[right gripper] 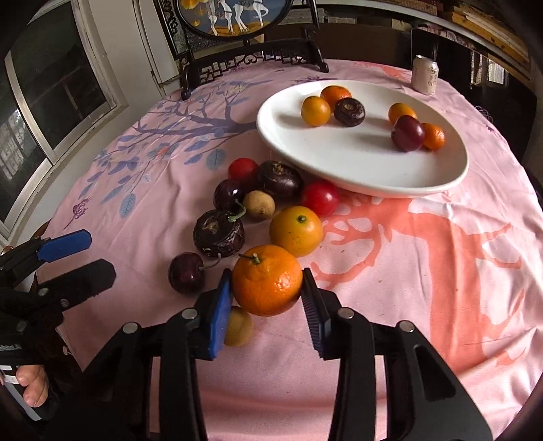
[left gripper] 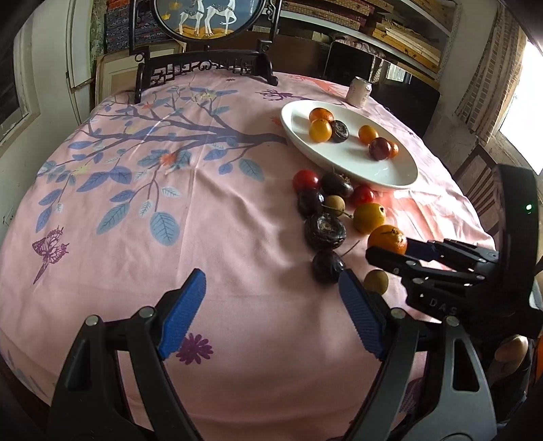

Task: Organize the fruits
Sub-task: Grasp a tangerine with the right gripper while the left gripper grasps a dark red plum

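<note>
The right gripper (right gripper: pixel 267 293) held a tangerine (right gripper: pixel 267 280) near the white plate (right gripper: pixel 356 169); the left gripper (left gripper: pixel 271 305) stood wide and empty beside it.

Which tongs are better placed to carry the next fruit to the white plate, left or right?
Right. The right tongs already clamp the orange mandarin, and the white plate lies just ahead. The left tongs stand open over bare cloth, holding nothing.

A pale drink can (right gripper: pixel 425 74) stands near the tablecloth's (right gripper: pixel 441 271) far right edge. A dark carved stand (left gripper: pixel 203 66) with a round painted panel (left gripper: pixel 207 17) sits at its far edge.
</note>
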A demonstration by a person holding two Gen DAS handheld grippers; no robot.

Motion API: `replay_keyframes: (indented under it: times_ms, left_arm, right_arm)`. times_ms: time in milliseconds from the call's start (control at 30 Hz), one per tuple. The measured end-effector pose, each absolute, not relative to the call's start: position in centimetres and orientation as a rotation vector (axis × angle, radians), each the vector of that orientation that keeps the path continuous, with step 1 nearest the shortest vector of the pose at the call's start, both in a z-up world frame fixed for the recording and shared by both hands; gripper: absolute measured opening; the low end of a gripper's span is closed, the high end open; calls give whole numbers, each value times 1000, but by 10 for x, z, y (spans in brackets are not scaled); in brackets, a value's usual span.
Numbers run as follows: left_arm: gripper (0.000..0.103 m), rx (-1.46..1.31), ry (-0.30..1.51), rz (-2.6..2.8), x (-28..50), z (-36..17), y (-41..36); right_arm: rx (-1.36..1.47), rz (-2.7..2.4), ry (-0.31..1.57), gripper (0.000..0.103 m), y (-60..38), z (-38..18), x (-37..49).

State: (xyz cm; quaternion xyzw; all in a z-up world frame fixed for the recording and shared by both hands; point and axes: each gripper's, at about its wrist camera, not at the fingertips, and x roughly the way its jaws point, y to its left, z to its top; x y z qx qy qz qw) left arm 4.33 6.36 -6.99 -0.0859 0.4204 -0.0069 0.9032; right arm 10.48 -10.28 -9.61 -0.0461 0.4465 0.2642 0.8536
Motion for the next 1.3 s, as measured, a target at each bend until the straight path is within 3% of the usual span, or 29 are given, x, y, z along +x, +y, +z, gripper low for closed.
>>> replay_keyframes:
  times_ms: [367, 533, 667, 1100, 1300]
  left_arm:
    - [81, -145, 954, -44, 75, -99, 31]
    - [62, -135, 959, -37, 86, -104, 25]
    - [30, -145, 956, -60, 87, -104, 23]
    - [30, -161, 891, -100, 77, -71, 26]
    - [30, -102, 881, -121, 136, -32, 28]
  right_arm:
    - [-86, 446, 896, 40, -159, -84, 79]
    - [-70, 452, 896, 40, -162, -85, 78]
    - [-62, 453, 892, 40, -163, -83, 77]
    - [-66, 453, 884, 40, -163, -80, 78]
    - [-103, 486, 870, 40, -153, -58, 116]
